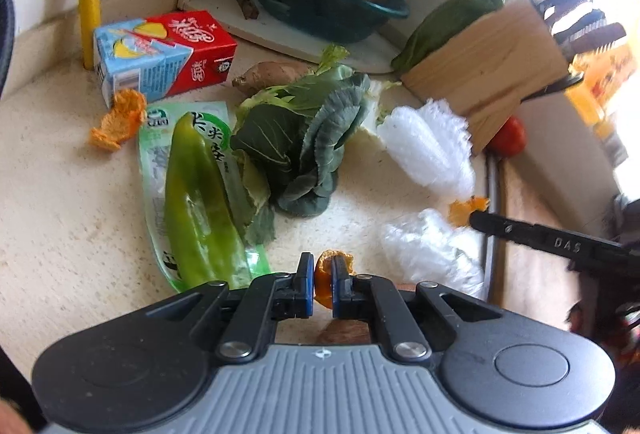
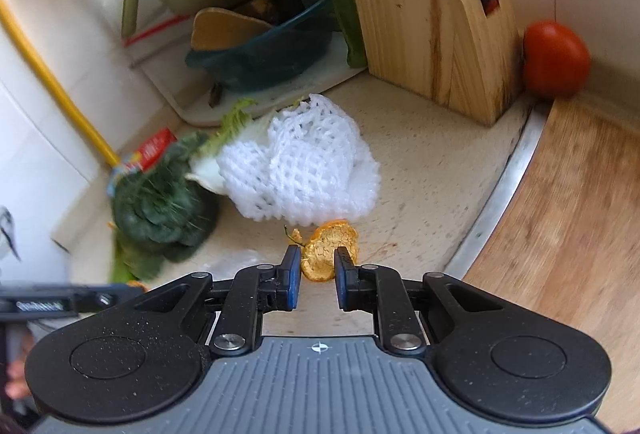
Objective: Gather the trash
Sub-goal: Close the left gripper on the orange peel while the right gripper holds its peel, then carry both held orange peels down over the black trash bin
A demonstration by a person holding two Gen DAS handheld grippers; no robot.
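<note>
- A curled piece of orange citrus peel (image 2: pixel 329 252) lies on the speckled cream desk (image 2: pixel 420 162), straight ahead of the right gripper (image 2: pixel 317 280) and partly between its blue-padded fingers; its long axis looks to run roughly along the line of the fingers, tipped a little to one side
- The right gripper's jaws stand parted with a gap on each side of the peel, so I judge it released and not yet pinching; the coming move turns on this alignment, and closing where it stands should catch the near half of the peel
- This peel sits near the desk edge where a metal rim (image 2: pixel 496 202) meets a wooden board, just in front of a white foam fruit net (image 2: pixel 304 170)
- A second scrap of orange peel (image 1: pixel 325 276) is clenched between the pads of the left gripper (image 1: pixel 323 286), which grasps it at its near part with the rest sticking out forward
- A third, ruffled orange peel (image 1: pixel 118 120) rests well apart toward the far left of the desk, beside a red and blue drink carton (image 1: pixel 164 54); the left gripper is the nearer one to it, but is already occupied
- Further out are a long green pepper (image 1: pixel 196 194) on a printed plastic bag, a dark leafy cabbage (image 1: pixel 304 146), a wooden knife block (image 2: pixel 432 6) and a red tomato (image 2: pixel 554 60) at the far right corner
</note>
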